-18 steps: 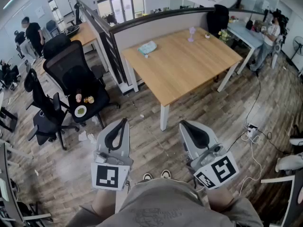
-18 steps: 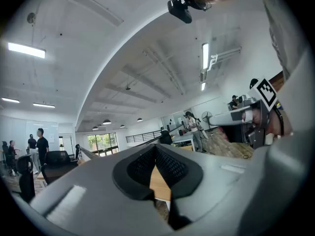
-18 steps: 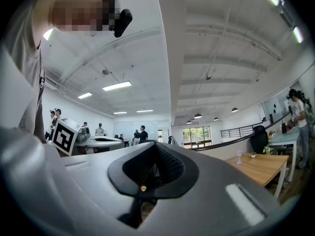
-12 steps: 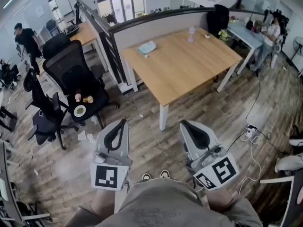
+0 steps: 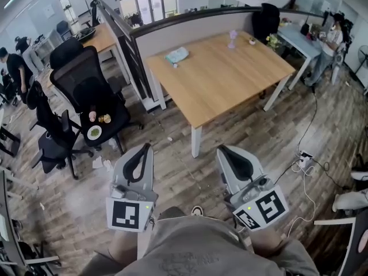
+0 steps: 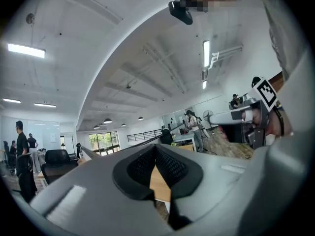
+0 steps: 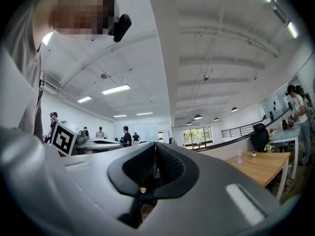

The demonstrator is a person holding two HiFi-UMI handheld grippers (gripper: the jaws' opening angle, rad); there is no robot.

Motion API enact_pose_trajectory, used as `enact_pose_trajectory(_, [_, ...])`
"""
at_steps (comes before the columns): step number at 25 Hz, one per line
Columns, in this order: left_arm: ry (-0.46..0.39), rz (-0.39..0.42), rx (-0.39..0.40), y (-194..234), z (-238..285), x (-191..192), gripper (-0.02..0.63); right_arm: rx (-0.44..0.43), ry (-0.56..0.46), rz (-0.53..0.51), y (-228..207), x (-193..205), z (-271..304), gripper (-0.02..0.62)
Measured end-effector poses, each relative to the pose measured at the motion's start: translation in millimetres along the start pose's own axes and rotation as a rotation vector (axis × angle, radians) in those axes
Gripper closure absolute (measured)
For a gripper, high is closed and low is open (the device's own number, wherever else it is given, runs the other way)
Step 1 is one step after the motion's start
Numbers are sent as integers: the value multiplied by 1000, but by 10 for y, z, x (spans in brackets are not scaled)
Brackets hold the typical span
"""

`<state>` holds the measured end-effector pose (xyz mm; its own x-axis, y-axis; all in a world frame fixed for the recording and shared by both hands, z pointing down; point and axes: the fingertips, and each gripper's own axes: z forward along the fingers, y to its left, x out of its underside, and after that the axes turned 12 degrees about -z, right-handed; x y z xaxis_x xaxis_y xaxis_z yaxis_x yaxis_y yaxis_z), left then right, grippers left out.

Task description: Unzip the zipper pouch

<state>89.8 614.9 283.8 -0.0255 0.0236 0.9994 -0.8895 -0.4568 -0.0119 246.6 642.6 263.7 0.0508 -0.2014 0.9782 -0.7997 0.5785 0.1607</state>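
Observation:
A pale blue-green pouch (image 5: 177, 55) lies near the far left corner of the wooden table (image 5: 230, 79), well ahead of both grippers. My left gripper (image 5: 148, 147) is held close to the body over the wood floor, jaws shut and empty. My right gripper (image 5: 221, 149) sits beside it, likewise shut with nothing between its pads. In the left gripper view the closed jaws (image 6: 155, 149) point up toward the ceiling, with the right gripper's marker cube (image 6: 266, 91) at the right. The right gripper view shows its closed jaws (image 7: 155, 146) and the table (image 7: 261, 166) at the right.
A black office chair (image 5: 95, 99) carrying a plate and small items stands to the left of the table. A grey partition (image 5: 190, 30) runs behind the table. A small flower vase (image 5: 233, 40) stands on the far edge. Cables and a power strip (image 5: 305, 158) lie at the right.
Both grippers stay shut near the body; the left one has dropped slightly. The view has shifted a little, and the person in black at far left has walked leftward.

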Motion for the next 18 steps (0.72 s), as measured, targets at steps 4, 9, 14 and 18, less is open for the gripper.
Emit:
enact_pose_trajectory(4, [-86, -6, -59, 68, 56, -93, 599, 0, 6, 7, -116, 68, 48, 557])
enact_pose_trajectory(9, [-131, -22, -116, 201, 189, -119, 388, 46, 7, 14, -335, 165, 170, 367])
enact_pose_trajectory(14, [-109, -16, -128, 365, 370, -28, 388, 11, 48, -6, -403, 359, 424, 368])
enact_pose_trajectory(18, [-90, -19, -130, 569, 594, 35, 388, -6, 73, 0, -480, 522, 723, 368])
